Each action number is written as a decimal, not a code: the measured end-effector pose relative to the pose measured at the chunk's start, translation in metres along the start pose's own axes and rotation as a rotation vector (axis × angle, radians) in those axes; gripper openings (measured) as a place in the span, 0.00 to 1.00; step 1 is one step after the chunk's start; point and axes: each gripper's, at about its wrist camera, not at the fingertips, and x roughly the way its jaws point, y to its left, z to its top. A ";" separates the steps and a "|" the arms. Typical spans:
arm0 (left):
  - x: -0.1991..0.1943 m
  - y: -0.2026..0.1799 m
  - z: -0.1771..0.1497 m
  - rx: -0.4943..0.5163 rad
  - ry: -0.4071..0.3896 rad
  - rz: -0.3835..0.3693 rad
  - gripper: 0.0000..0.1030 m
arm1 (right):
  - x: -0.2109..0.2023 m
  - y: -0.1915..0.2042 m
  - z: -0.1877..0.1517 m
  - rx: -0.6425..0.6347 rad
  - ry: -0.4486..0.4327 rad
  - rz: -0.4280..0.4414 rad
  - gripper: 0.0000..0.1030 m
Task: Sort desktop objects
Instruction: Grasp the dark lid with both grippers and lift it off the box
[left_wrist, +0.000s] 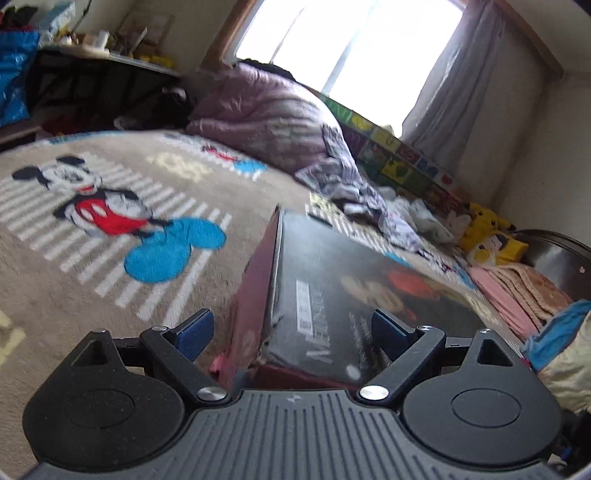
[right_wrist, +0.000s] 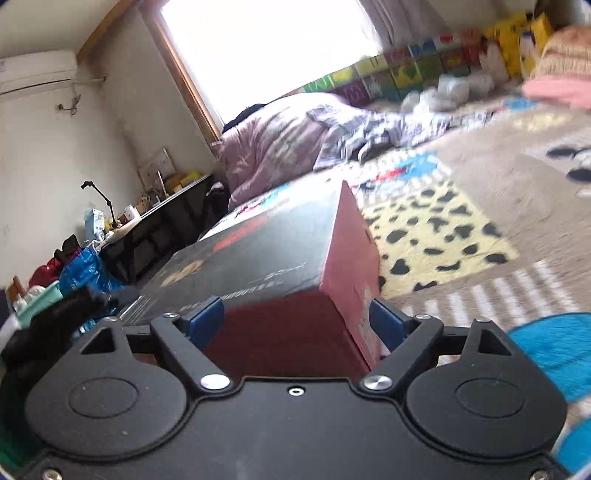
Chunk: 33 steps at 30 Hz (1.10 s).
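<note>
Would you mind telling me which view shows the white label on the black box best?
The left wrist view: the label lies face-up on the box top, blurred. The right wrist view shows the box end and red side, only faint print, no label.

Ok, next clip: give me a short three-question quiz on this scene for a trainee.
1. True or false: the box lies on a bare wooden desk.
2. What colour are the box's side faces? A green, B red, C white.
3. Fill in: in the right wrist view, the near end of the box sits ___ the two fingers of the right tool.
Key: 1 false, it lies on a cartoon-print blanket; 2 B; 3 between.
</note>
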 end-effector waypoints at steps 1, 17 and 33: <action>0.001 0.002 0.000 -0.007 0.011 -0.027 0.90 | 0.004 0.000 0.001 0.000 0.004 0.011 0.84; -0.032 -0.028 0.015 0.145 -0.151 -0.131 0.89 | -0.009 0.026 0.032 -0.190 -0.085 0.072 0.85; -0.053 -0.108 -0.005 0.317 -0.219 -0.337 0.89 | -0.080 -0.016 0.051 -0.071 -0.251 0.057 0.85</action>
